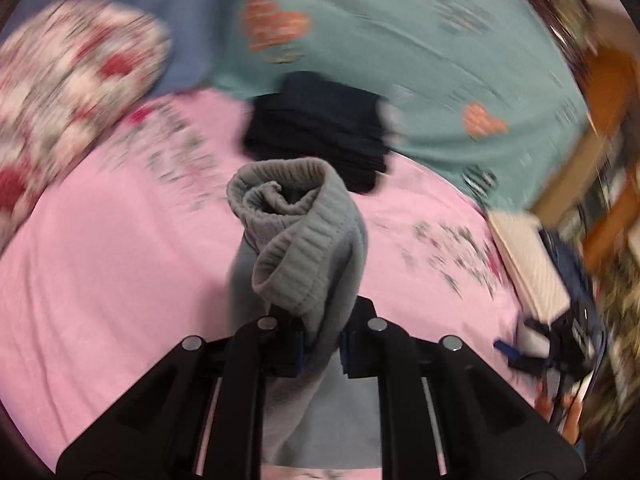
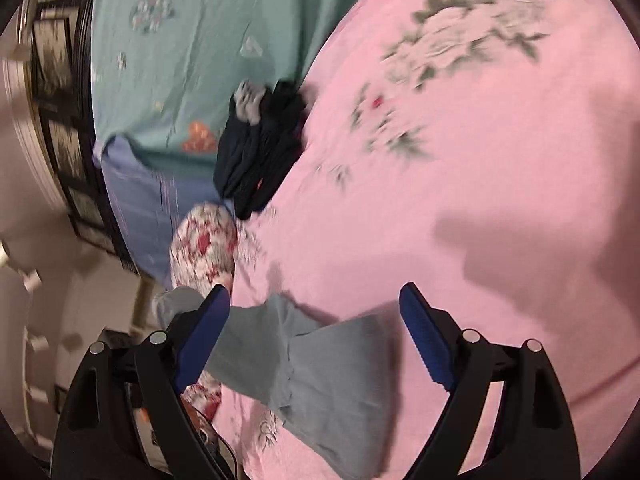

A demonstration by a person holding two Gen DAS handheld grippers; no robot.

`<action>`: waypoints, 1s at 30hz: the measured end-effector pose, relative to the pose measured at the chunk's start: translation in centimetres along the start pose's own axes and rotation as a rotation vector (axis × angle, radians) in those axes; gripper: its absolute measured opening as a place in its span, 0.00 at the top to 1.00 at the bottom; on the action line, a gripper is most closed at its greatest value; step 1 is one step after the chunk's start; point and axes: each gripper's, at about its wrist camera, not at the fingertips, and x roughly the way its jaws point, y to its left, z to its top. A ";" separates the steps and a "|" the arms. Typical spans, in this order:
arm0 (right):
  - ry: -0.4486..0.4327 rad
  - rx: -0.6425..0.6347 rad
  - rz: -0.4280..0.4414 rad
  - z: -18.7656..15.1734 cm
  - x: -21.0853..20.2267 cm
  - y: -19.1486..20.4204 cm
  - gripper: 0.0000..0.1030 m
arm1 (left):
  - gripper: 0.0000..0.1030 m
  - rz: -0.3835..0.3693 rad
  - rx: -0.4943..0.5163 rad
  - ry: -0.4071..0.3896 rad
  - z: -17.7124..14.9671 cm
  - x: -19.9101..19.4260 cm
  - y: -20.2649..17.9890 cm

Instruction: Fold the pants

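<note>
Pinching the grey pants (image 1: 304, 240) between its pressed-together fingers, the left gripper (image 1: 320, 346) sits at lower centre of its view; the ribbed waistband curls upward above the tips, and cloth drops away below them. In the right view the right gripper (image 2: 316, 340) has its fingers spread wide, gripping nothing; the pants (image 2: 320, 376) lie on the pink sheet (image 2: 500, 200) between them, their long axis running lower right to left. Dark clothes (image 2: 260, 152) lie well beyond.

Bed with pink floral sheet (image 2: 500, 208), grey pants (image 2: 320, 368) at 6 o'clock, dark folded clothes (image 2: 260, 152) at 10, floral pillow (image 2: 204, 244) at 9, teal blanket (image 2: 192, 60) at 11.
</note>
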 end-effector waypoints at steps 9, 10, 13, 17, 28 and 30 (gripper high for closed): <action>-0.017 0.075 0.097 -0.5 -3.0 -4.5 0.15 | 0.88 -0.019 0.477 0.261 -10.0 7.9 -17.1; -0.007 0.083 0.106 -0.5 -2.8 -4.6 0.15 | 0.88 -0.017 0.497 0.299 -11.1 8.8 -17.6; 0.009 0.089 0.127 -0.5 -2.8 -4.8 0.15 | 0.65 -0.018 0.568 0.322 -13.4 9.0 -19.0; 0.016 0.064 0.122 -0.8 -2.8 -4.4 0.15 | 0.13 -0.120 0.611 0.324 -14.8 7.1 -20.1; 0.183 -0.146 0.300 -4.6 0.3 4.9 0.15 | 0.13 -0.043 0.267 0.303 -9.6 4.1 -10.5; 0.240 -0.162 0.255 -5.4 2.7 5.8 0.15 | 0.13 -0.030 0.214 0.304 -9.4 3.9 -8.7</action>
